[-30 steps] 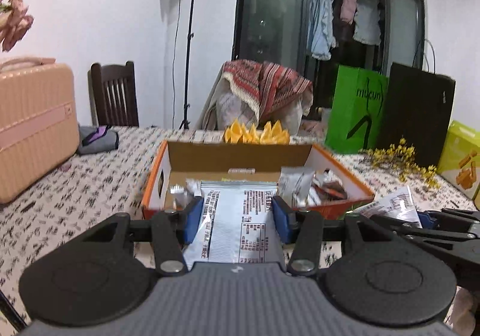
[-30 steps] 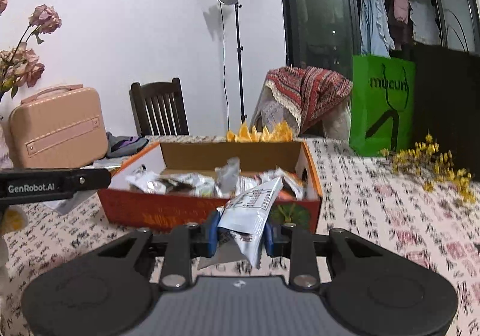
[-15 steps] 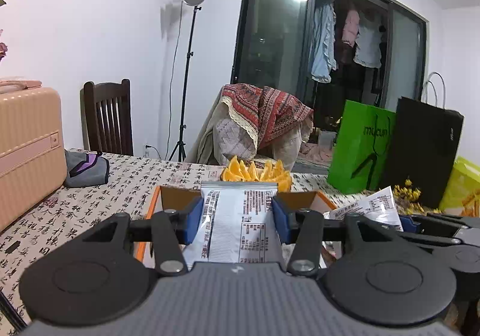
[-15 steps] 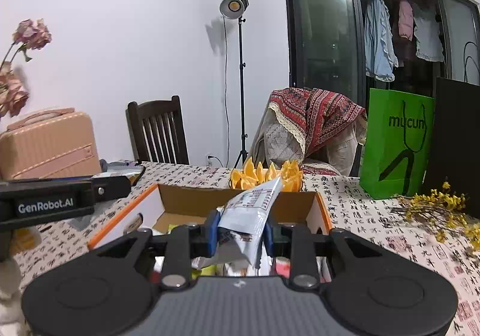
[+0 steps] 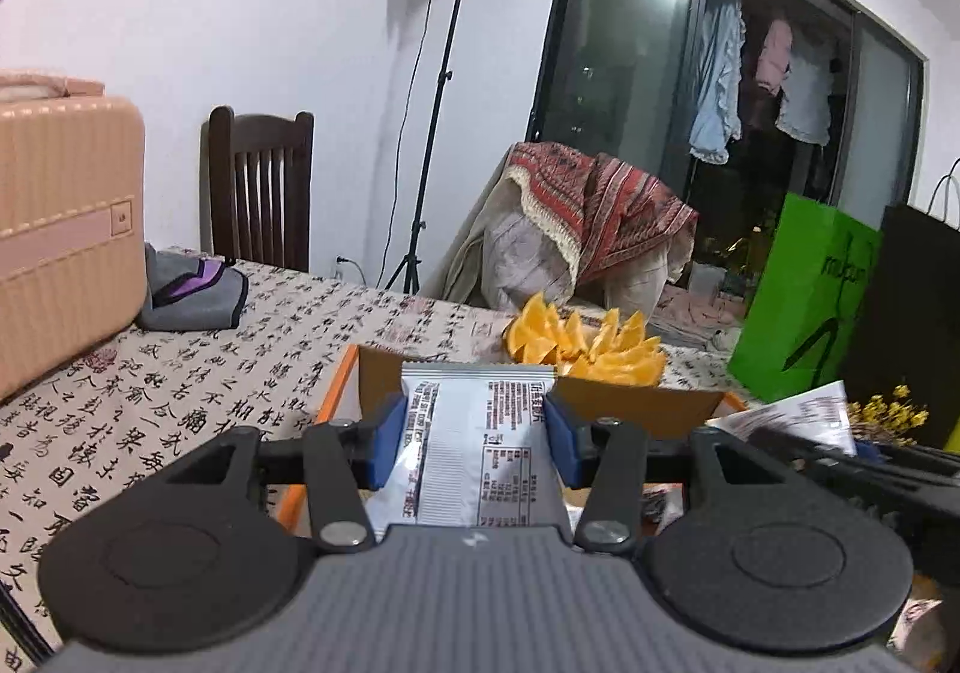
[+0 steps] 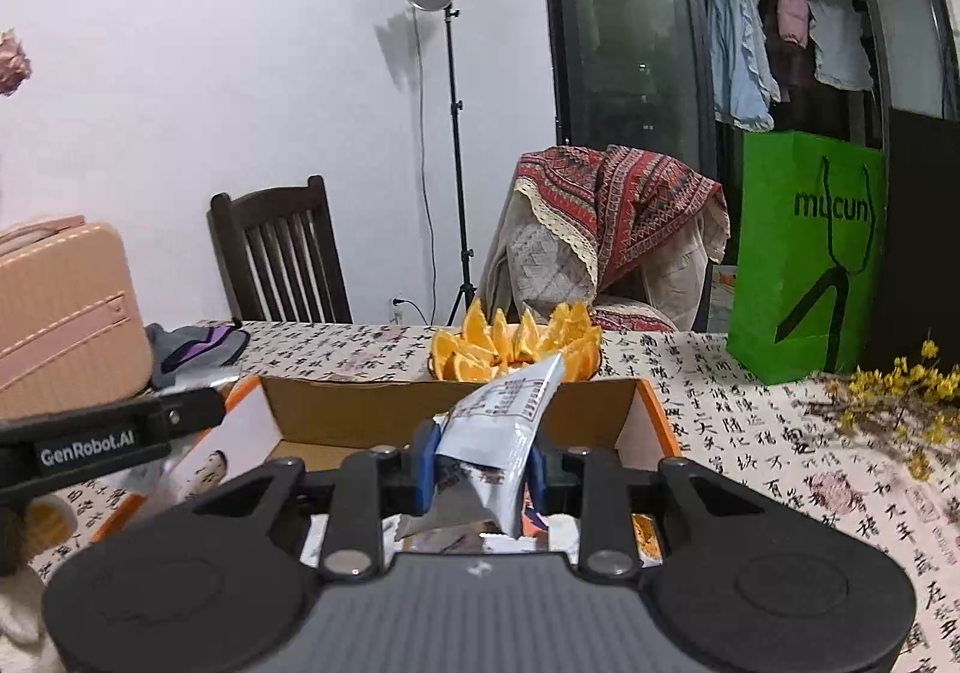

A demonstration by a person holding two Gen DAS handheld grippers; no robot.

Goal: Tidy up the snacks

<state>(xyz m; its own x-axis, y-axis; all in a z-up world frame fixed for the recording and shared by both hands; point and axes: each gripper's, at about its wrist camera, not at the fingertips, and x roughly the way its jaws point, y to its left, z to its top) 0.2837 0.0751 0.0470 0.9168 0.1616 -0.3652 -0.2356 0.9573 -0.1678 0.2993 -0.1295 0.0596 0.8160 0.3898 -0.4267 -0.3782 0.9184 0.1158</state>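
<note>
My left gripper (image 5: 474, 445) is shut on a flat silver-white snack packet (image 5: 480, 451), its blue pads pressing both edges. It hovers over the open cardboard box (image 5: 384, 373) with orange sides. In the right wrist view my right gripper (image 6: 480, 460) is shut on a crumpled white snack packet (image 6: 501, 433), held over the same box (image 6: 336, 415), where other wrappers (image 6: 444, 538) lie on the floor below. The right gripper with its packet (image 5: 798, 421) shows at the right edge of the left wrist view; the left gripper's black body (image 6: 108, 436) crosses the left of the right wrist view.
A plate of orange wedges (image 6: 516, 343) stands just behind the box. On the patterned tablecloth (image 5: 120, 403) sit a pink case (image 5: 60, 229) and grey pouch (image 5: 192, 295) at left, a green bag (image 6: 804, 253), black bag (image 6: 924, 229) and yellow flowers (image 6: 900, 391) at right. Chairs stand behind the table.
Both grippers have moved forward with their packets, from in front of the box to over its inside. The box's far wall and the orange plate now look much closer.
</note>
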